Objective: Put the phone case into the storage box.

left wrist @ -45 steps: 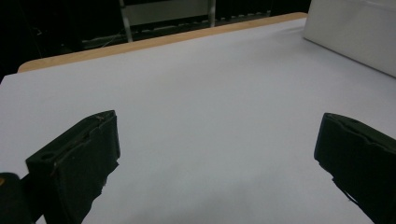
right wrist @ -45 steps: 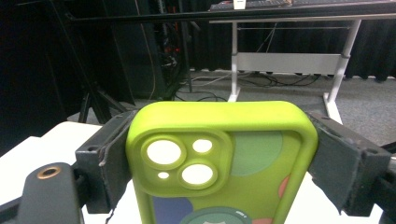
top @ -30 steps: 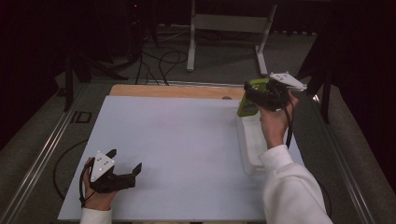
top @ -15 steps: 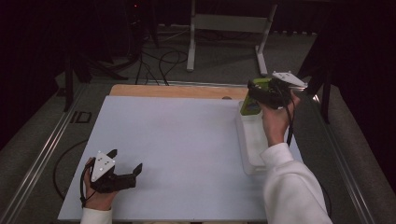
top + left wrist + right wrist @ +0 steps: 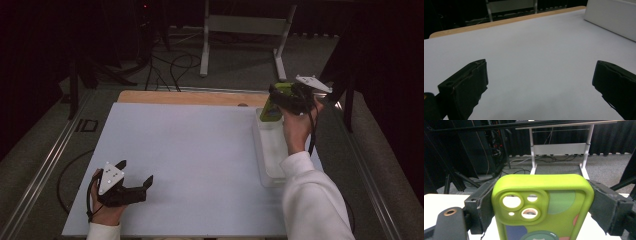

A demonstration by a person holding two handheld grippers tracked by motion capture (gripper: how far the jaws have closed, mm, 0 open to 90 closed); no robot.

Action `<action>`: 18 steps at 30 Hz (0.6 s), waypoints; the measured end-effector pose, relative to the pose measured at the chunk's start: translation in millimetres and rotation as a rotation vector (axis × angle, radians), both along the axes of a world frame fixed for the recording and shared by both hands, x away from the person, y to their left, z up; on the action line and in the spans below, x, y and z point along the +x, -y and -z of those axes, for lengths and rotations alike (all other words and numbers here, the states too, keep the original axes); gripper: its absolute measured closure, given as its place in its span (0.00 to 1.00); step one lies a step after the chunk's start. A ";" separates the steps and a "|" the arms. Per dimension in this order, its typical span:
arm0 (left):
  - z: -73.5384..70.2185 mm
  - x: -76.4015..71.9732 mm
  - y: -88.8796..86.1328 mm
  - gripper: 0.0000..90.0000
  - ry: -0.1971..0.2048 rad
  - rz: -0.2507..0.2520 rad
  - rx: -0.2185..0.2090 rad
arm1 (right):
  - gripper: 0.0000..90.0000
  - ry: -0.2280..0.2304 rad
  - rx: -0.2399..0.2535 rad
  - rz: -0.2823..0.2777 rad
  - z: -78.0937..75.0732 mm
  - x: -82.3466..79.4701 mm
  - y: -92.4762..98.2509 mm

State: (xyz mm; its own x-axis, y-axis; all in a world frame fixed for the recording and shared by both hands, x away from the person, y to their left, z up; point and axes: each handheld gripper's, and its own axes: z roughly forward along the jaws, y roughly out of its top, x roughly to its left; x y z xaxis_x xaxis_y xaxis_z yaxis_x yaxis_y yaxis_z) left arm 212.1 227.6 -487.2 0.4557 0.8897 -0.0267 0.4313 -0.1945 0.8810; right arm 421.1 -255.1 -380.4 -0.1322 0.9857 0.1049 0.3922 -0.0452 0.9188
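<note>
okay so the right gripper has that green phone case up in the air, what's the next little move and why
Probably lower the lime-green phone case, clamped at its sides by the right gripper, toward the shallow clear plastic tray just below it. The case hangs above the tray's far end at the white table's right side, while the left gripper rests open near the front edge, holding nothing.

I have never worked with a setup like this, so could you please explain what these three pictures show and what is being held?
A person sits at a white table with a hand-held two-jaw gripper in each hand. The high view looks down from above; the other two come from cameras riding on the grippers. The left gripper rests low near the table's front edge, its jaws wide apart and empty. The right gripper is raised over a shallow white tray and is clamped on a lime-green phone case with camera cut-outs.
</note>
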 end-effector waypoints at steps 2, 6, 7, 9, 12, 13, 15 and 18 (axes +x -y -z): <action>0.0 -0.3 -0.2 0.01 0.000 -0.001 0.001 | 0.18 -0.001 0.000 0.003 1.1 1.3 0.6; 0.0 -0.2 0.0 0.01 0.000 -0.001 0.000 | 0.18 0.000 -0.001 0.007 3.9 5.1 0.8; 0.0 -0.2 0.0 0.01 0.000 -0.001 -0.001 | 0.18 -0.002 -0.005 0.011 5.0 6.4 0.7; 0.0 -0.2 0.1 0.01 0.000 0.000 0.000 | 0.18 -0.007 -0.002 0.016 6.5 8.4 0.2; -0.1 -0.3 -0.2 0.01 0.000 0.000 -0.002 | 0.18 -0.012 -0.009 0.019 8.1 11.3 -1.2; -0.2 -0.4 -0.2 0.01 0.000 0.001 -0.002 | 0.18 -0.010 -0.013 0.023 8.7 12.5 -1.8; 0.1 -0.3 -0.2 0.01 -0.001 0.001 -0.005 | 0.18 -0.011 -0.017 0.028 9.5 14.5 -2.7; 0.4 -0.3 -0.2 0.01 -0.002 0.002 -0.007 | 0.18 -0.015 -0.024 0.030 10.5 16.7 -3.9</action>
State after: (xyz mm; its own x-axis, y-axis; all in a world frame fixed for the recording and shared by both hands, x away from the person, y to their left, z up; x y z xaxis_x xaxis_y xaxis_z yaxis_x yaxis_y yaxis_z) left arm 211.8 227.9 -487.6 0.4570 0.8888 -0.0339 0.4331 -0.1891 0.8813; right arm 437.8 -251.2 -390.9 -0.1011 0.9914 0.0828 0.4049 -0.0351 0.9137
